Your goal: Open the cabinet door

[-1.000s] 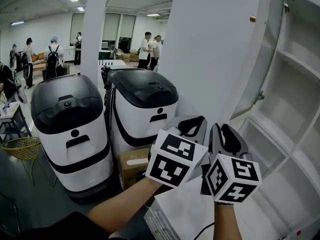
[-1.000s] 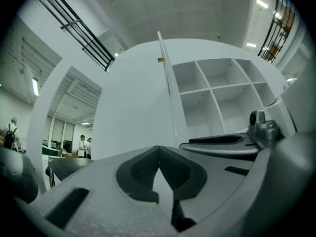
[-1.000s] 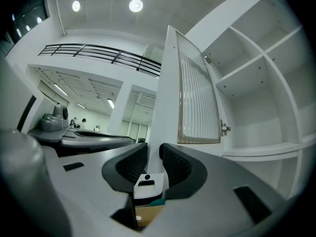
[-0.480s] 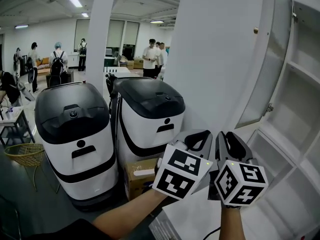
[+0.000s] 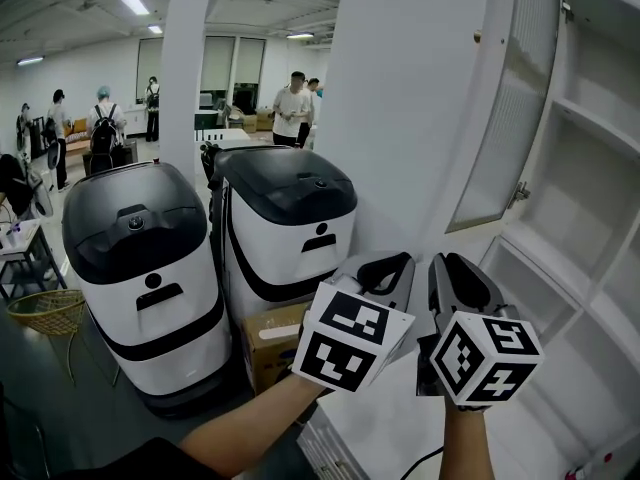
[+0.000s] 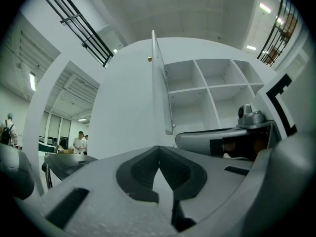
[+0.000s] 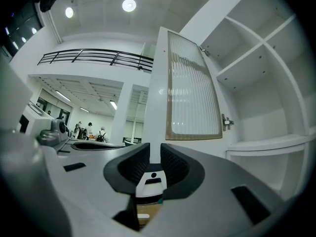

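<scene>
Room: wide hall with ceiling lights; people [image 5: 290, 108] stand far back, well apart from the work.
Floor at left: two white-and-black machines [image 5: 140, 258] side by side, a cardboard box [image 5: 270, 338] at the foot of the nearer one, a woven basket [image 5: 45, 311] at the far left.
Cabinet: white shelves [image 5: 600, 118] fill the right side, their fronts uncovered.
Cabinet door [image 5: 430, 98]: swung wide out from the cabinet, hanging on a hinge [image 5: 519, 192] at its right edge; a ribbed pane shows on its inner face and a small knob [image 5: 477, 37] sits near the top.
Door against grippers: it stands ahead of and above both, touching neither.
Left gripper [image 6: 158, 149]: jaws closed tip to tip, holding nothing, pointed toward the door's outer face.
Right gripper [image 7: 155, 149]: jaws a narrow gap apart with nothing gripped, just beside the left gripper, pointed toward the door's free edge and the pane.
</scene>
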